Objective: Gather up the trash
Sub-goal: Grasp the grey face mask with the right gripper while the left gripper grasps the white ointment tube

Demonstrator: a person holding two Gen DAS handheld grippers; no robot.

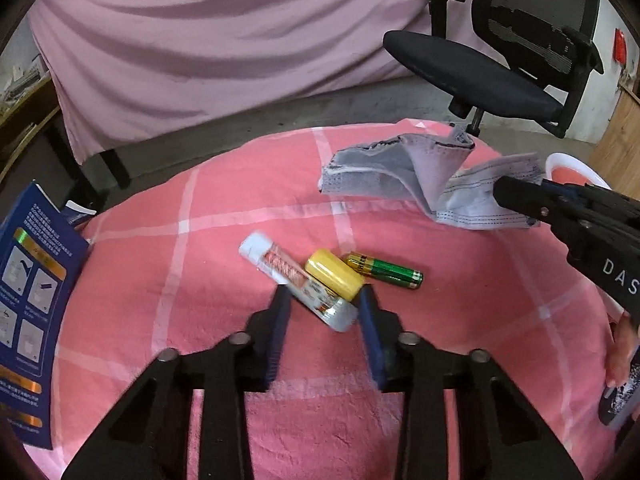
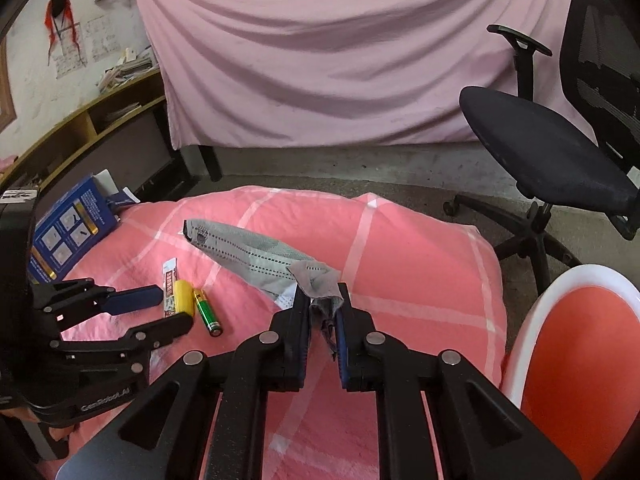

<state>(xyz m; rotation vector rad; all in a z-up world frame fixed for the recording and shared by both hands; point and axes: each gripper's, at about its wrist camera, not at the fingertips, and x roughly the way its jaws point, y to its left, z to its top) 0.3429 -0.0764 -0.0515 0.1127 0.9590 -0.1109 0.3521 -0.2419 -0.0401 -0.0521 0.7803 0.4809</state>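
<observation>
While right gripper (image 2: 322, 312) clamps face mask (image 2: 256, 258), sachet (image 1: 298, 286) lies between unclenched left gripper (image 1: 325, 300) fingers.

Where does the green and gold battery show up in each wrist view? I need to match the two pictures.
Left wrist view: the battery lies just right of centre on the pink cloth, beyond the left gripper.
Right wrist view: the battery lies lower left of centre, left of the right gripper.
Shared landmark: the yellow capsule beside it in both.
</observation>
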